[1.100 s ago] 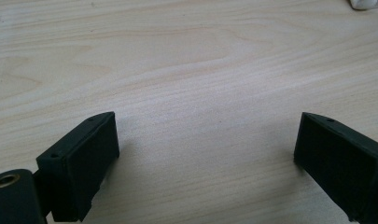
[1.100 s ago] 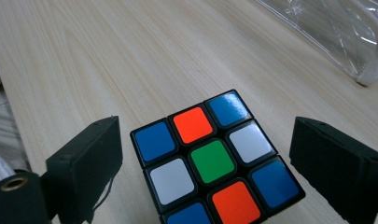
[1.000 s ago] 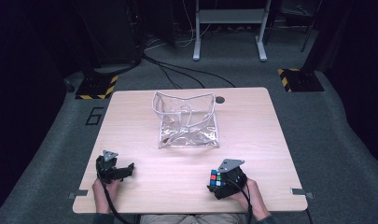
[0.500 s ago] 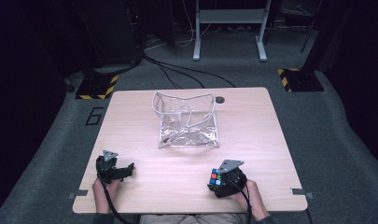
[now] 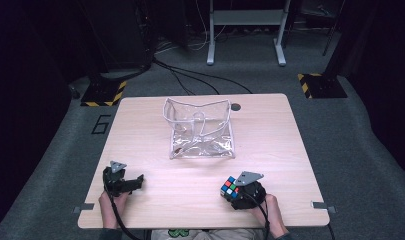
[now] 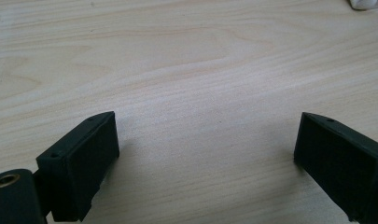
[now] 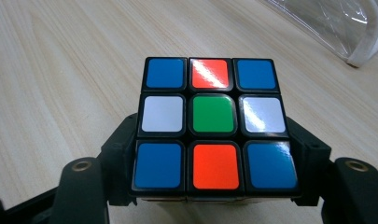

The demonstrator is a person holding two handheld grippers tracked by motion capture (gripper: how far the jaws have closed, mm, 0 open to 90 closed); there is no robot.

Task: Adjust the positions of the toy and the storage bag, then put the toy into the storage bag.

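A colour cube (image 5: 230,187) (image 7: 212,123) with blue, red, white and green tiles sits near the table's front right, and my right gripper (image 5: 235,192) (image 7: 210,154) is shut on it, one black jaw on each side. A clear plastic pouch (image 5: 201,128) with white edging lies open at the middle of the table; its corner (image 7: 350,28) appears at the upper right of the right gripper view. My left gripper (image 5: 135,182) (image 6: 205,154) rests at the front left, open, with bare wood between its jaws.
The light wooden table (image 5: 270,145) has a round cable hole (image 5: 235,106) behind the pouch. Grey carpet surrounds it, with cables (image 5: 190,75) and a metal stand (image 5: 245,30) beyond the far edge. A person's hands (image 5: 272,212) hold both grippers at the front edge.
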